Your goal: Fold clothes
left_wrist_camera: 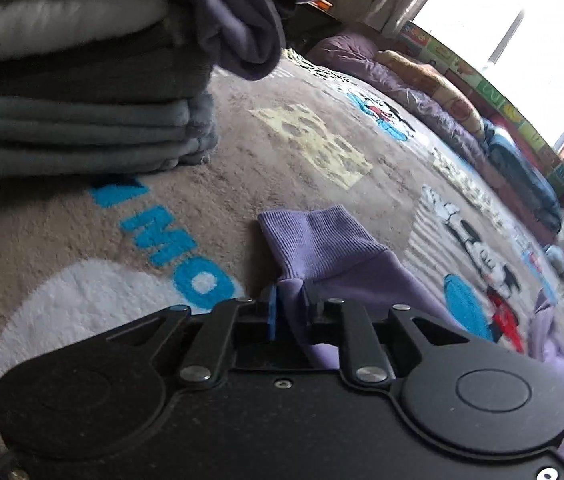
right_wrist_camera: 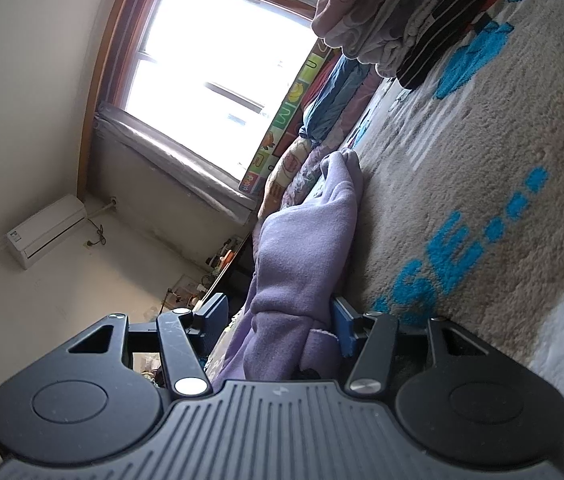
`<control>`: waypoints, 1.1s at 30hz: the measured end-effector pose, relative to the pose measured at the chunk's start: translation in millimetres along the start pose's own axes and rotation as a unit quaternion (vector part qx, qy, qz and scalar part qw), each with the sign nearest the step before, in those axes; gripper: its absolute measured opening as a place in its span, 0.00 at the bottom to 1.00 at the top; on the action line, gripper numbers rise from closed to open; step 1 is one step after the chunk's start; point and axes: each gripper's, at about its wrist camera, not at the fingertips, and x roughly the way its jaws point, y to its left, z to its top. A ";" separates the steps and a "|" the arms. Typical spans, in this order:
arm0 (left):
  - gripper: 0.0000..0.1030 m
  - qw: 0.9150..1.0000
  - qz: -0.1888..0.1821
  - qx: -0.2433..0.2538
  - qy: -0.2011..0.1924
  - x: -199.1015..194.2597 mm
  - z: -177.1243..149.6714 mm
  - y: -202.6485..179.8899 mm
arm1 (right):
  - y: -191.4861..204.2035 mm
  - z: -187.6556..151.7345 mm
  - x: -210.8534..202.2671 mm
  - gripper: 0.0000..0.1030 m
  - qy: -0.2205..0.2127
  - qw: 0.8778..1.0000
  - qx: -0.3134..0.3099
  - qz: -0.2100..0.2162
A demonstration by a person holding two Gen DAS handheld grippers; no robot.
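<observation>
Holding a purple top (left_wrist_camera: 346, 264) with my left gripper (left_wrist_camera: 288, 308), I am keeping its cuff sticking out at 12 o'clock on the blanket (left_wrist_camera: 242, 168). My left jaws are pinching the cloth. My right gripper (right_wrist_camera: 278, 320) is squeezing a thick fold of the same top between its pads. Folded clothes (left_wrist_camera: 82, 120) are sitting at 10 o'clock.
</observation>
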 end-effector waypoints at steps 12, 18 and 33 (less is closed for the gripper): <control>0.24 0.989 0.010 0.131 -0.072 -38.2 -10.1 -62.1 | 2.0 0.1 1.0 0.54 0.004 1.000 -0.002 -0.008; 0.24 0.975 0.030 0.221 -0.019 13.9 -19.4 -100.7 | 3.0 -0.7 1.0 0.54 0.004 1.000 -0.002 -0.008; 0.18 0.974 0.137 0.180 -0.020 46.0 19.4 -62.8 | -3.1 0.0 0.9 0.56 0.004 1.000 0.002 0.013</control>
